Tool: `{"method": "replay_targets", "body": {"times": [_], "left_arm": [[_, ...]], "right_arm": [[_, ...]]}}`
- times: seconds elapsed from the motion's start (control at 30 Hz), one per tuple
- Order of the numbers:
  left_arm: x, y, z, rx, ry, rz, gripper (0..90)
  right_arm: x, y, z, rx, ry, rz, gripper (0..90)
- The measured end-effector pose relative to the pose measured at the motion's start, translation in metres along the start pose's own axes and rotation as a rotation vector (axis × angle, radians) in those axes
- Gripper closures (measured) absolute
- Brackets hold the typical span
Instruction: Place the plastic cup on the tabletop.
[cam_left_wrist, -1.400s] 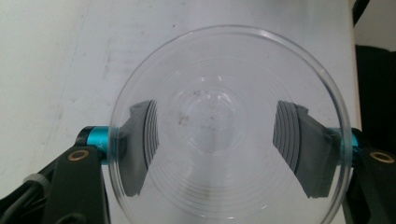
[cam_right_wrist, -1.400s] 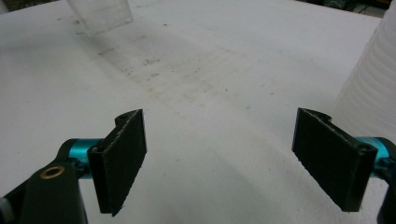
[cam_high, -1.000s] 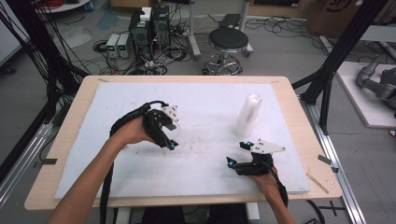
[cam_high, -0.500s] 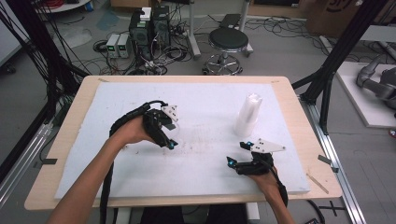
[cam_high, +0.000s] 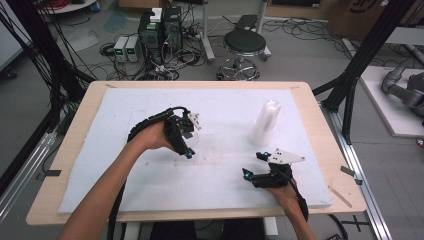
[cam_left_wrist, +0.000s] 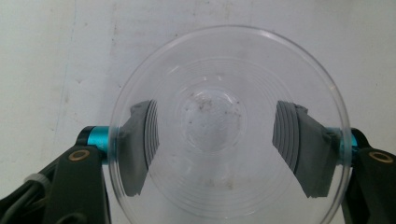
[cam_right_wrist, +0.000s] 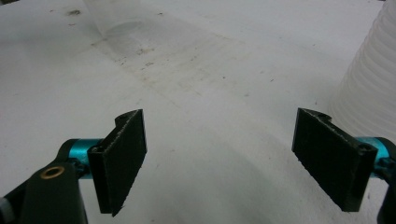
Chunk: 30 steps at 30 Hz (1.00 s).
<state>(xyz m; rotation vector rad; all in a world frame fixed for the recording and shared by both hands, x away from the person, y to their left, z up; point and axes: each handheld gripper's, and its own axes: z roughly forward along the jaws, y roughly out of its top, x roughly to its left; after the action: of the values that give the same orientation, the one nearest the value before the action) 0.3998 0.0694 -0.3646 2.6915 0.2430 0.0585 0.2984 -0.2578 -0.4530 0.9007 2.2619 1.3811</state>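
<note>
The left gripper (cam_left_wrist: 224, 140) jaws clench an empty clear cup (cam_left_wrist: 229, 126); the right gripper (cam_right_wrist: 219, 158) jaws stand released.

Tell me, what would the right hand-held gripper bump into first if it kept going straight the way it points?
Probably nothing nearby: the right hand-held gripper has open jaws aimed across bare white board. The stack of cups stands off to one side. Far ahead sits the clear cup, likely a bit off its line.

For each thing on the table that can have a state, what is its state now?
clear plastic cup: upright, mouth toward the camera, clamped between the pads.
left gripper: shut on the clear plastic cup, pointing down.
right gripper: open, nothing between its jaws.
stack of white cups: standing on the foam board, untouched.
</note>
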Motion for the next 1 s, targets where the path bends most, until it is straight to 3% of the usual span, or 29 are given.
{"method": "replay_targets", "body": {"times": [0.37, 0.73, 0.87, 1.0], "left_arm": [[-0.001, 0.006, 0.023, 0.062, -0.008, 0.005, 31.2], [-0.002, 0.006, 0.026, 0.036, 0.0, -0.005, 30.8], [-0.004, 0.004, 0.03, 0.034, -0.005, 0.018, 19.7], [-0.002, 0.001, 0.03, 0.011, -0.006, -0.003, 15.2]], "right_arm": [[-0.001, 0.0, 0.0, 0.006, 0.006, 0.009, 17.4], [-0.001, 0.0, 0.001, 0.007, 0.008, 0.012, 17.5], [-0.001, 0.0, 0.0, 0.009, 0.009, 0.017, 17.4], [-0.001, 0.0, 0.0, 0.006, 0.007, 0.014, 17.5]]}}
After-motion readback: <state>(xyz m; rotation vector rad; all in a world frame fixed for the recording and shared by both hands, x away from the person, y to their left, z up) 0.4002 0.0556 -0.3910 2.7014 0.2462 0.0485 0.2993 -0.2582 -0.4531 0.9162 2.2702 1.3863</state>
